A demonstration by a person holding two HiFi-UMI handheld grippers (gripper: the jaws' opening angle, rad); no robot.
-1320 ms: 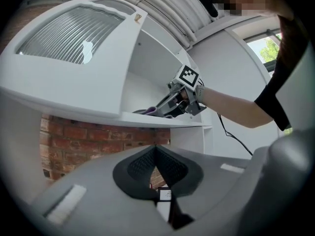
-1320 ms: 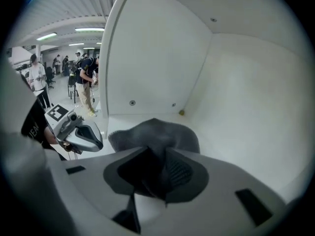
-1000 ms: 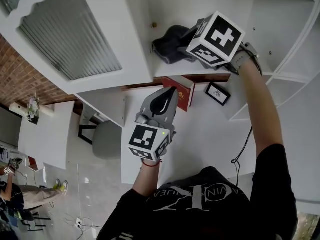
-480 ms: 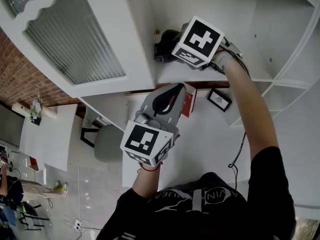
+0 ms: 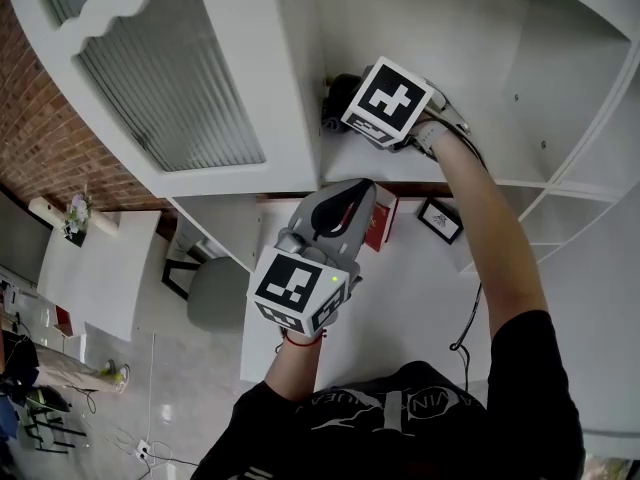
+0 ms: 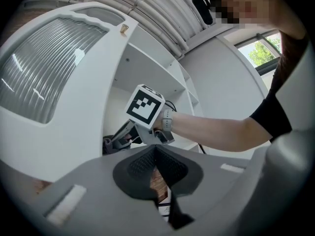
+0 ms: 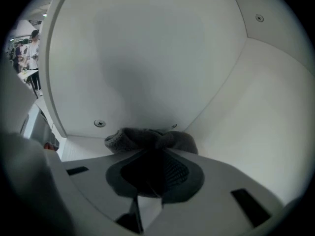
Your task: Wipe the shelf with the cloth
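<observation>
Shoved left into the shelf [image 5: 362,164] corner, the dark grey cloth [image 7: 147,138] sits bunched in the closing right gripper [image 7: 152,149]; the left gripper [image 6: 156,149] is clenched, empty.

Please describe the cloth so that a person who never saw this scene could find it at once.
Find the white shelf unit, then the shelf board above the red book. The cloth lies in the corner at that compartment's left wall, bunched between the closing jaws of the right gripper. It is the only dark grey, soft thing on that white board.
</observation>
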